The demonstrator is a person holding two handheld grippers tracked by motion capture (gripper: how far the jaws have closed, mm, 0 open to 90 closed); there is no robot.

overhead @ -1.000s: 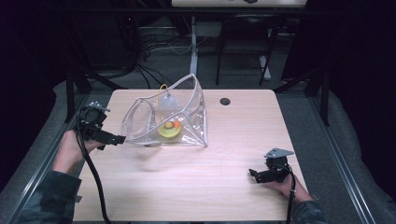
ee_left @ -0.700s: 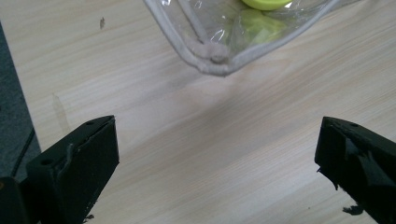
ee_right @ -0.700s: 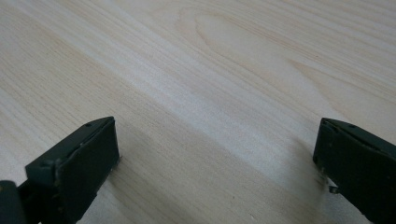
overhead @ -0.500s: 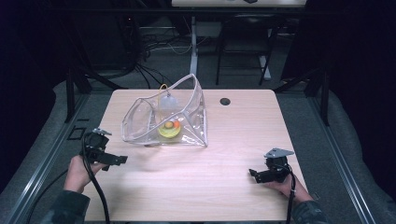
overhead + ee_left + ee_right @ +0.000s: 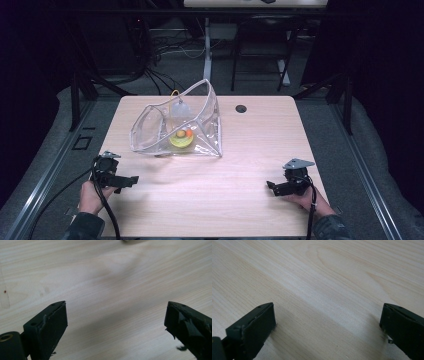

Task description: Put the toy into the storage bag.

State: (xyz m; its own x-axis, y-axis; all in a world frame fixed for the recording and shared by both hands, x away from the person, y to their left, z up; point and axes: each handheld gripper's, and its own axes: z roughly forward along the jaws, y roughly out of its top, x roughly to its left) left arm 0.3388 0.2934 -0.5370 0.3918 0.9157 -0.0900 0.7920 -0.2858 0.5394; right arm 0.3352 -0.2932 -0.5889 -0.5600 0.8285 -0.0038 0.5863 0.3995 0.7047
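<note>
A pale wooden table (image 5: 250,150) is carrying a clear plastic container (image 5: 175,127) toward its far-left part, perhaps with fruit inside, while the left gripper (image 5: 131,180) and right gripper (image 5: 270,185) are resting near the near corners, jaws spread, empty.

Light wood desk (image 5: 250,200) with a clear plastic bag (image 5: 175,127) sitting toward the far left, propped open. Inside it there's a yellow dish (image 5: 181,140) with something small and orange on it. Small black round thing (image 5: 241,108) near the far edge, well apart from the bag. Cables on the floor (image 5: 170,75) behind.
</note>
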